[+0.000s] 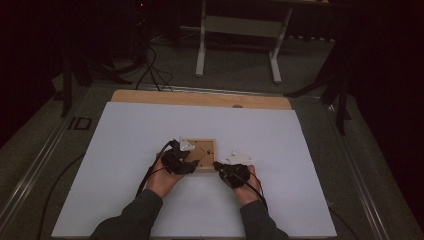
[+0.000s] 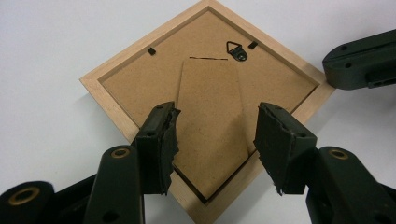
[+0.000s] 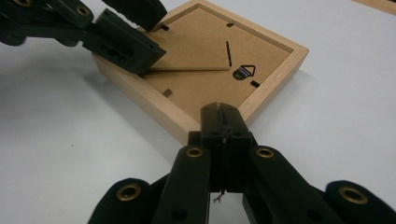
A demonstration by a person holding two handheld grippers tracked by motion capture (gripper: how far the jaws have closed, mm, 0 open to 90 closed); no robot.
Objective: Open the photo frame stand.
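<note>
Currently the picture frame (image 1: 202, 154) lies face down near the middle of the white worktop (image 1: 125, 150), backing board up. Left gripper (image 2: 215, 140) hovers over the fold-out stand (image 2: 212, 121) with jaws apart, one each side of it, gripping nothing. Right gripper (image 3: 223, 122) has jaws pressed together, tips against the frame's near corner — looks like bracing. Judging by this: frame positioned and steadied, stand apparently just starting to lift at one edge — the metal tabs (image 2: 151, 50) holding the board appear untouched, so opening the back is mostly ahead
</note>
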